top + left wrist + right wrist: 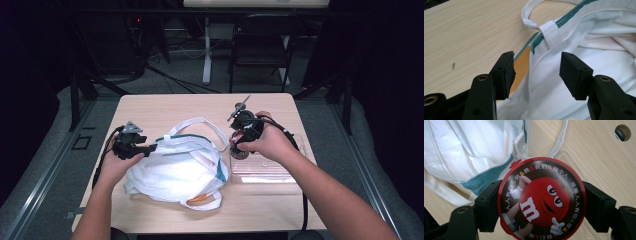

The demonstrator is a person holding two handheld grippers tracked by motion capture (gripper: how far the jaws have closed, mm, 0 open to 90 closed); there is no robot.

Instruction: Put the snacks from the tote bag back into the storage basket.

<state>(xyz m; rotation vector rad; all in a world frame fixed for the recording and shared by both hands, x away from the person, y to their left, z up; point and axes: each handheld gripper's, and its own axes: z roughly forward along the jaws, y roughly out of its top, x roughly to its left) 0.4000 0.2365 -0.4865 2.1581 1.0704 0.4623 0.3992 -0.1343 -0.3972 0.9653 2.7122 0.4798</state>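
Note:
A white cloth bag [175, 167] with green trim lies crumpled in the middle of the table. My left gripper [151, 147] is at the bag's left edge. In the left gripper view its jaws stand open [536, 75] on either side of the bag's rim [541, 65], just below a sewn handle tab [551, 33]. My right gripper [241, 141] hovers to the right of the bag. It is shut on a round red-lidded candy tin [541, 200] printed with a red cartoon figure, gripped by its sides above the table.
A clear plastic tray [265, 167] lies on the table under and behind my right hand. Something orange [197, 198] peeks out at the bag's near edge. The table has a cable hole [622, 132]. A folding chair [260, 45] stands beyond the far edge.

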